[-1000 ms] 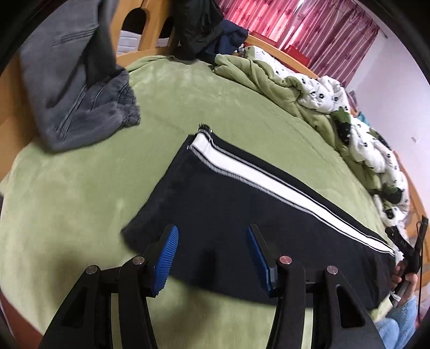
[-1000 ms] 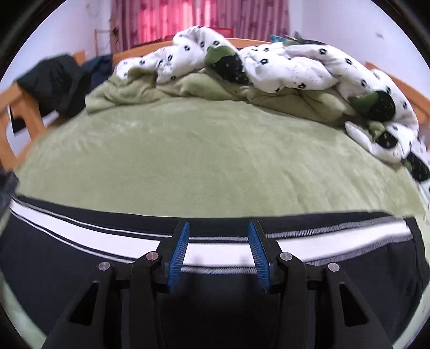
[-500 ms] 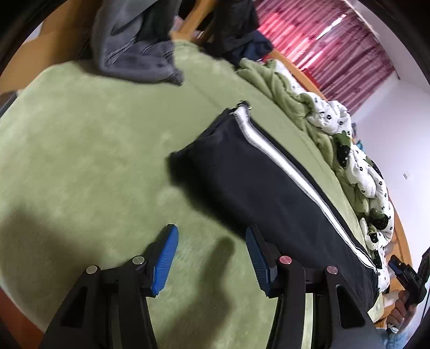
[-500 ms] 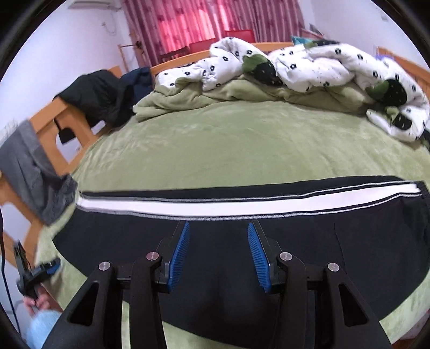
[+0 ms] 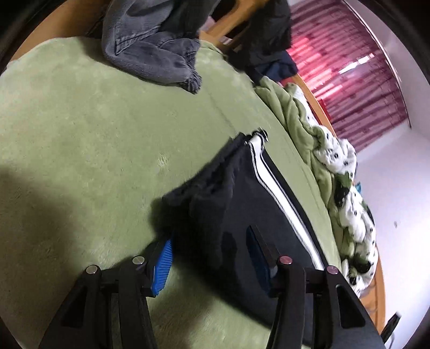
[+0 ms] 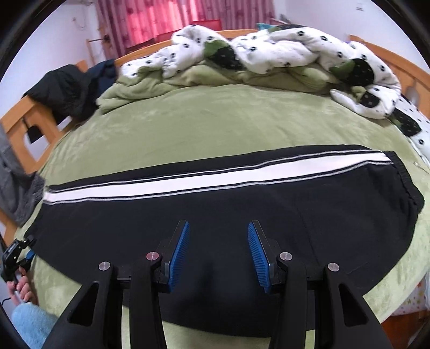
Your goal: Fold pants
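Black pants with a white side stripe lie flat and lengthwise on the green bed cover, waistband to the right. My right gripper hovers open over their near edge at mid-length, nothing between its pads. In the left wrist view the cuff end of the pants points toward me. My left gripper stands open, low over the cuff's near corner, one finger beside the cloth and the other over it. The right wrist view also catches the left gripper in a hand at that corner.
Grey jeans hang over the wooden bed frame near the cuff end, beside dark jackets. A rumpled green blanket and a white spotted duvet lie piled along the far side. Red curtains hang behind.
My left gripper has sunk and rolled, coming down at the cuff's near corner. My right gripper has drawn back from the stripe, so the whole length of the pants shows.
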{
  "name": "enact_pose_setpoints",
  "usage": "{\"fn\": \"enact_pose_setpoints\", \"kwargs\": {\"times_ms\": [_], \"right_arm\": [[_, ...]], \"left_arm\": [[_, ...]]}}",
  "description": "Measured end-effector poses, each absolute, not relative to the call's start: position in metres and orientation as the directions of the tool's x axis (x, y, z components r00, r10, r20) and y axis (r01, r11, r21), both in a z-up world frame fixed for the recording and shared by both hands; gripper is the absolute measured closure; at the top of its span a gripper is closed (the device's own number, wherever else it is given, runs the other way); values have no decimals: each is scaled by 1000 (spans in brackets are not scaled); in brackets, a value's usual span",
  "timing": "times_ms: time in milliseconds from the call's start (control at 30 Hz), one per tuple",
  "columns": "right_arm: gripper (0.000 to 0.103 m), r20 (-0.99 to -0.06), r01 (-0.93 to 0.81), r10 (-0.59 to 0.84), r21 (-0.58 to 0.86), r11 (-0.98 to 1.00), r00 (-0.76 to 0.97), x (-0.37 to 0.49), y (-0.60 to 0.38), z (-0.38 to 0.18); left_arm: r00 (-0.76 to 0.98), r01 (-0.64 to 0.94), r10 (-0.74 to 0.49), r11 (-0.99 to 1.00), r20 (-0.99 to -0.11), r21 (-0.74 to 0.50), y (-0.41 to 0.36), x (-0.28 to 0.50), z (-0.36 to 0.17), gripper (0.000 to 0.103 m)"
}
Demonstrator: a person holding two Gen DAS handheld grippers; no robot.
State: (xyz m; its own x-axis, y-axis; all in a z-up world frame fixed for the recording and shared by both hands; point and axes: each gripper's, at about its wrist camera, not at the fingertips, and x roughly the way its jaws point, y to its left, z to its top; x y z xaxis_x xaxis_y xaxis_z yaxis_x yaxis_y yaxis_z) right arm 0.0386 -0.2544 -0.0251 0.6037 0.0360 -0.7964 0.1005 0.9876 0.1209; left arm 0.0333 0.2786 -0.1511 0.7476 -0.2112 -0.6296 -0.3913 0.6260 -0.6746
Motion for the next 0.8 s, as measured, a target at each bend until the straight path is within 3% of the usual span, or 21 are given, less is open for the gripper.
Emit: {"fn": "enact_pose_setpoints", "kwargs": {"times_ms": [33, 167, 300, 467, 633, 800], "right_arm": [[57, -803, 111, 23, 110, 988, 595, 40, -256, -27], [57, -808, 117, 8, 95, 989, 589, 44, -257, -31], [57, -792, 95, 11, 86, 992, 610, 43, -256, -29], [57, -800, 36, 59, 100, 994, 597, 41, -261, -33], [57, -795, 15, 75, 106, 994, 602, 30, -278, -35], [57, -782, 55, 33, 86, 995, 623, 15, -308, -36]], "left_arm": [[738, -408, -208, 621, -642, -670, 279, 37, -151, 55], [656, -496, -190, 621, -730, -607, 285, 50, -151, 74], [644, -515, -234, 572, -728, -639, 293, 51, -142, 87], [583, -480, -88, 765, -808, -430, 256, 72, -82, 90], [617, -307, 25, 928, -786, -211, 171, 89, -4, 90], [637, -110, -60, 980, -769, -167, 50, 95, 25, 90]]}}
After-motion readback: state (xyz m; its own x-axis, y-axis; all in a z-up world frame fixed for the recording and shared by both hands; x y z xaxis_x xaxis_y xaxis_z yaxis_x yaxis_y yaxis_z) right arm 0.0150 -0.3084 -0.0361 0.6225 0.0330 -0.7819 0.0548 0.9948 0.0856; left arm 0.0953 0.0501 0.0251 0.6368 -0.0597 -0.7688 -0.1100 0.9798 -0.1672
